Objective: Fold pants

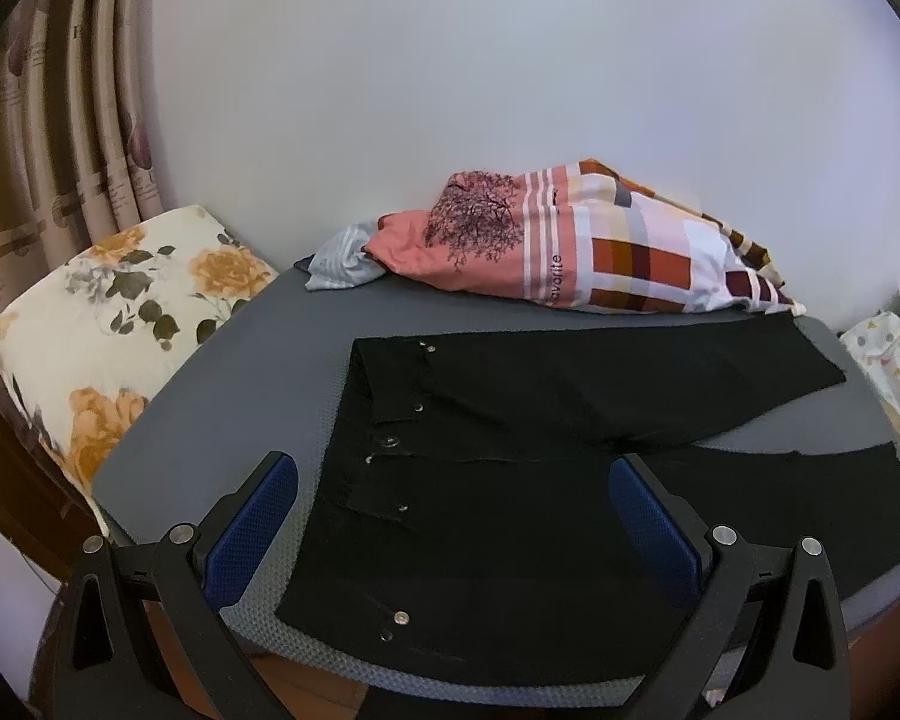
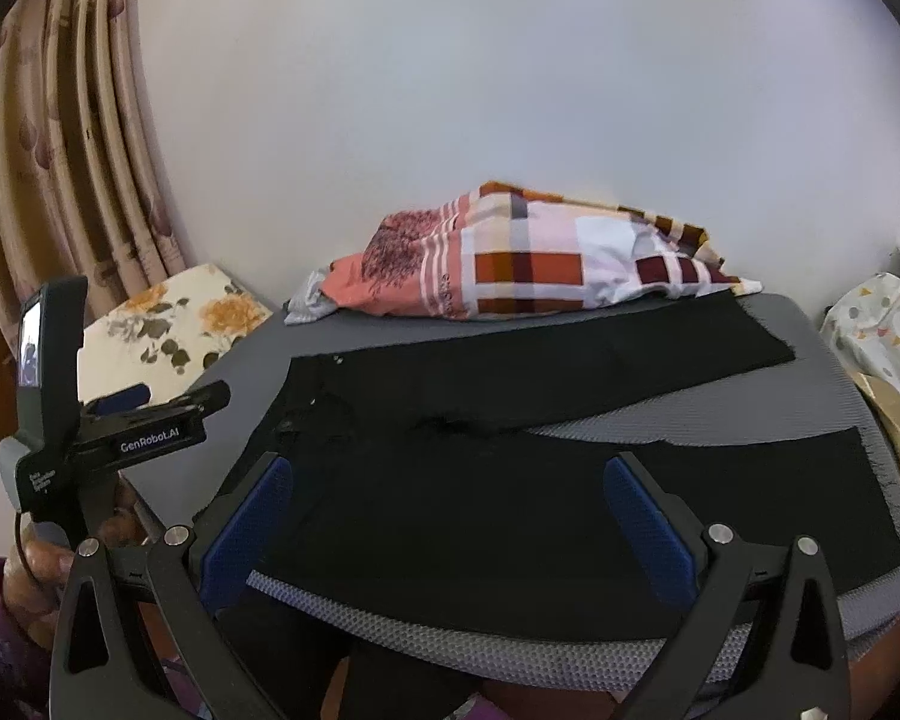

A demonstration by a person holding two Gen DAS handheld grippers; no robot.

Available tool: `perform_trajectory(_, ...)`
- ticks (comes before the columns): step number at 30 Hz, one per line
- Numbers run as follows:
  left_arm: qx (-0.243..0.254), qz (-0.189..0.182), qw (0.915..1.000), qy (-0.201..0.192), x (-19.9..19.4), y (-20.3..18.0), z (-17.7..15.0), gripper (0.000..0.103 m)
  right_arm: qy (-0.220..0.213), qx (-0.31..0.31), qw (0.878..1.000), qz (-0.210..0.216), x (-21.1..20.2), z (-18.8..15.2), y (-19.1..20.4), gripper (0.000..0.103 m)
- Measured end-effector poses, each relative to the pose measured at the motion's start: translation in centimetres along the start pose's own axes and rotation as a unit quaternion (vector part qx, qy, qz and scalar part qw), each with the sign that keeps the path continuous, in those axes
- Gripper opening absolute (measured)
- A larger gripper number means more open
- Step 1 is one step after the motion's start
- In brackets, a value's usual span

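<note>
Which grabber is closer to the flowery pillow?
Left. The left gripper hovers right beside the flowery pillow; the right gripper is farther over, above the black pants.

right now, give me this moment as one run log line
stage: pre-grasp | pants: flat on grey mat, legs apart, unfolded | left hand-held gripper: open, empty | right hand-held gripper: open, empty

Left gripper [image 1: 453, 516] and right gripper [image 2: 450, 516] (both angled downward) gape wide, holding nothing.

Both wrist views downward over pants [image 1: 510, 480]
</note>
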State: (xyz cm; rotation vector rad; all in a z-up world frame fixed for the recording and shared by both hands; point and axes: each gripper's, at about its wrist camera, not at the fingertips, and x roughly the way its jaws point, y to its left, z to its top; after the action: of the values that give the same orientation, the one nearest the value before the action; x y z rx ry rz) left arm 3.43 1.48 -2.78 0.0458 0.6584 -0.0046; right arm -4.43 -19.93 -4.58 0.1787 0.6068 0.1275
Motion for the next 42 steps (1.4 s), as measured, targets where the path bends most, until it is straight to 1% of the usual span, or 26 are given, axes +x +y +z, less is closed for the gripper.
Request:
perform_trajectory(7,0.022,-0.004,0.9997,0.000,2.0,0.6,0.7,0.103,0.026,-0.003,1.000,0.010,2.7,0.7,0.2,0.103)
perform_trajectory(11,0.023,-0.028,0.9993,0.004,3.2,1.2,0.9,0.103,0.035,0.001,0.999,0.012,3.8,0.3,0.4,0.103)
perform_trajectory(13,0.009,-0.044,0.9988,0.018,4.2,1.7,0.8,0.103,0.039,0.003,0.999,0.012,4.2,0.2,0.3,0.103)
perform_trajectory(15,0.020,-0.054,0.9971,0.051,5.5,1.5,0.8,0.102,0.046,0.006,0.999,0.010,4.6,0.3,0.1,0.103)
perform_trajectory(18,0.017,-0.049,0.9973,0.051,6.1,1.6,0.6,0.101,0.058,0.011,0.998,0.008,5.3,0.1,-0.3,0.103)
perform_trajectory(23,0.032,-0.016,0.9971,0.066,7.5,1.4,0.6,0.103,0.069,0.017,0.997,0.003,6.2,0.3,-0.7,0.103)
perform_trajectory(25,0.035,0.004,0.9967,0.073,8.0,1.3,0.6,0.103,0.072,0.018,0.997,0.003,6.4,0.2,-0.8,0.103)
perform_trajectory(30,0.013,0.020,0.9964,0.081,9.2,2.5,0.9,0.103,0.080,0.016,0.997,0.003,7.2,0.2,-0.7,0.103)
perform_trajectory(34,0.025,0.021,0.9952,0.092,10.7,3.0,1.2,0.103,0.086,0.017,0.996,0.005,7.8,0.1,-0.7,0.103)
perform_trajectory(35,0.027,0.017,0.9953,0.092,10.9,3.1,1.2,0.103,0.088,0.017,0.996,0.004,8.0,0.1,-0.7,0.103)
perform_trajectory(37,0.033,0.022,0.9951,0.091,11.7,3.4,1.4,0.101,0.092,0.017,0.996,0.005,8.5,0.0,-0.6,0.103)
perform_trajectory(38,0.031,0.016,0.9950,0.094,12.1,3.7,1.5,0.101,0.093,0.016,0.995,0.006,8.7,0.0,-0.7,0.103)
perform_trajectory(39,0.026,-0.001,0.9949,0.098,12.7,4.3,1.6,0.098,0.095,0.016,0.995,0.005,8.8,0.0,-0.7,0.103)
perform_trajectory(40,0.023,-0.005,0.9948,0.099,13.2,4.6,1.7,0.093,0.095,0.016,0.995,0.005,9.0,-0.1,-0.7,0.103)
perform_trajectory(41,0.019,-0.007,0.9948,0.100,13.8,5.2,1.9,0.091,0.098,0.016,0.995,0.006,9.2,-0.1,-0.7,0.103)
perform_trajectory(42,0.016,-0.019,0.9943,0.104,14.5,5.9,2.1,0.089,0.099,0.017,0.995,0.006,9.3,-0.2,-0.7,0.103)
